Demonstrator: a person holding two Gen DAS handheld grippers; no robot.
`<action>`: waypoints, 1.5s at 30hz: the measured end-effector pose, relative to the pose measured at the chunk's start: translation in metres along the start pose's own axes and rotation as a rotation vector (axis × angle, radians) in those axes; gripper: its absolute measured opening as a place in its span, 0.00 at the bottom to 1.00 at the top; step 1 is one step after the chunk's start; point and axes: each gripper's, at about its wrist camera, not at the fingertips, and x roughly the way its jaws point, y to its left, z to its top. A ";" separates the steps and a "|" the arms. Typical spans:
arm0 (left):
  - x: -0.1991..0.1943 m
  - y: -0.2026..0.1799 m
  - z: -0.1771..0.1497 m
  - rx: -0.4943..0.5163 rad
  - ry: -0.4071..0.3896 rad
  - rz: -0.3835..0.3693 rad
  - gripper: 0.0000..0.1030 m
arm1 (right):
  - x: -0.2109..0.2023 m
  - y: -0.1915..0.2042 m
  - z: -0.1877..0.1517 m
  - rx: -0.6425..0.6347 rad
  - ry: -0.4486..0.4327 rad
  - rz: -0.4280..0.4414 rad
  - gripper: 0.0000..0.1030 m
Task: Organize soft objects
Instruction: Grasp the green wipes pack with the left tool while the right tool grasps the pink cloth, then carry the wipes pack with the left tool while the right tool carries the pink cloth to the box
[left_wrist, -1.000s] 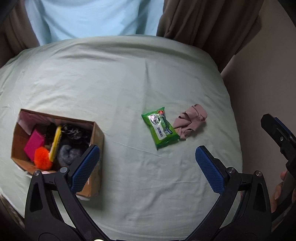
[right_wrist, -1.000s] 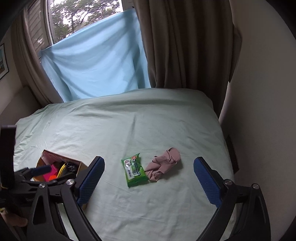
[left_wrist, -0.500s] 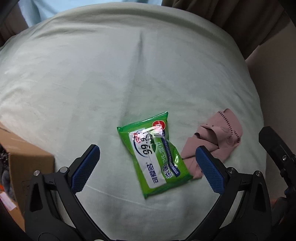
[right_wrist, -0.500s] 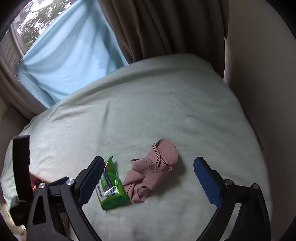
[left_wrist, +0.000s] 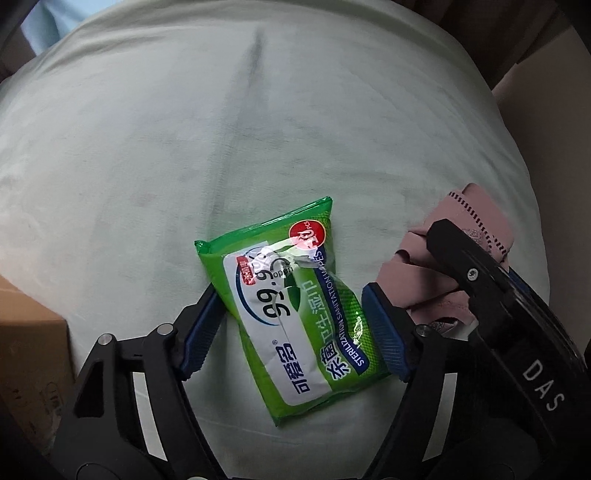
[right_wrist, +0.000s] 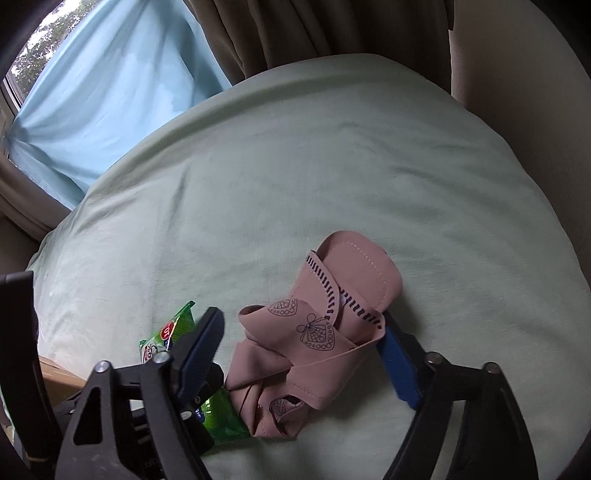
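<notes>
A green pack of wet wipes (left_wrist: 295, 306) lies on the pale green sheet. My left gripper (left_wrist: 291, 325) is down around it, one blue pad on each long side, the jaws still apart. A crumpled pink cloth (right_wrist: 314, 339) lies just right of the pack; it also shows in the left wrist view (left_wrist: 480, 221). My right gripper (right_wrist: 303, 339) straddles the cloth, open, with a blue pad (right_wrist: 399, 365) at each side. The pack shows partly behind my right gripper's left finger (right_wrist: 221, 417).
A cardboard box (left_wrist: 29, 354) stands at the left, its corner close to my left gripper. Brown curtains (right_wrist: 332, 29) and a blue cloth (right_wrist: 110, 92) hang behind the bed. The bed's right edge (left_wrist: 524, 177) drops off beside the pink cloth.
Both grippers have moved down and forward onto the bed. The left one now brackets the wipes pack and has narrowed; the right one now brackets the pink cloth.
</notes>
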 end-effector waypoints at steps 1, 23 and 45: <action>0.001 -0.001 0.000 0.006 -0.003 -0.006 0.67 | 0.002 0.001 0.000 0.002 0.000 0.000 0.64; -0.082 0.026 -0.002 0.040 -0.040 -0.048 0.42 | -0.053 0.014 0.006 -0.021 -0.028 -0.010 0.21; -0.371 0.101 -0.073 0.053 -0.265 -0.059 0.42 | -0.300 0.126 -0.030 -0.079 -0.163 0.146 0.20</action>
